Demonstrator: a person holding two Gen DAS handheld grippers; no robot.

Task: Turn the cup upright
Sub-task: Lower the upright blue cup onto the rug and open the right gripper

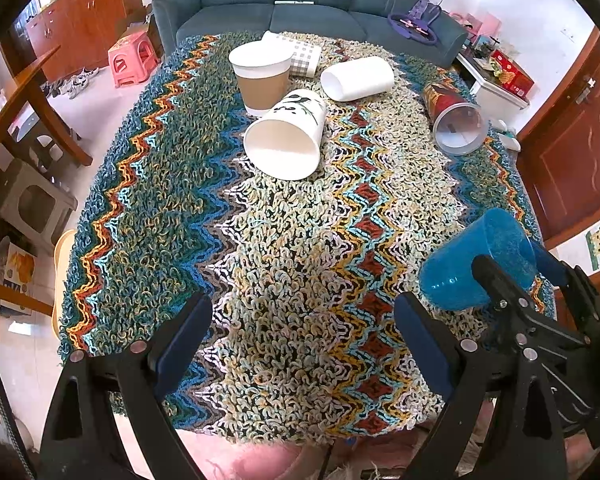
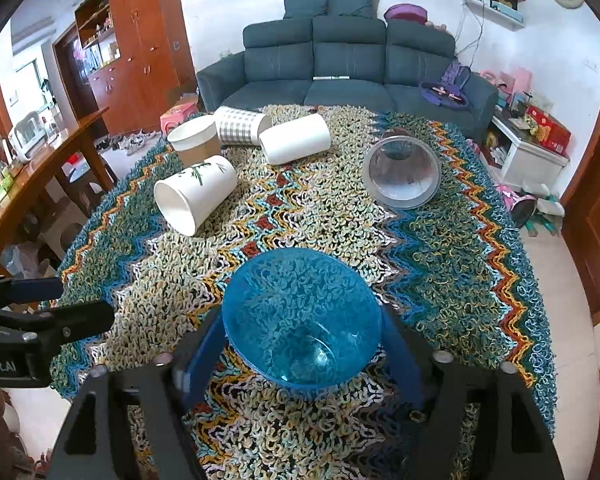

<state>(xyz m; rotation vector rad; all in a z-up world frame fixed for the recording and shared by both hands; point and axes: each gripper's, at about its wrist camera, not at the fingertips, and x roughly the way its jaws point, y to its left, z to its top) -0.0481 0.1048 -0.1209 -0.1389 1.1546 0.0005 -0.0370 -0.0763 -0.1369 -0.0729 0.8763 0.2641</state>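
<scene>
A translucent blue cup (image 2: 302, 320) is held between the fingers of my right gripper (image 2: 302, 340), tilted with its mouth facing forward and up, above the shaggy zigzag rug (image 2: 440, 248) on the table. In the left wrist view the blue cup (image 1: 476, 258) appears at the right, gripped by the right gripper (image 1: 516, 280). My left gripper (image 1: 300, 340) is open and empty over the near part of the rug (image 1: 292, 264); it shows at the left edge of the right wrist view (image 2: 60, 304).
On the far half of the rug lie a white leaf-print cup (image 2: 194, 196), a plain white cup (image 2: 296, 144), a checked cup (image 2: 240, 126) and a clear cup with a red label (image 2: 402, 174), all on their sides. A brown-sleeved cup (image 2: 194, 140) stands upright. A sofa (image 2: 348, 68) stands behind.
</scene>
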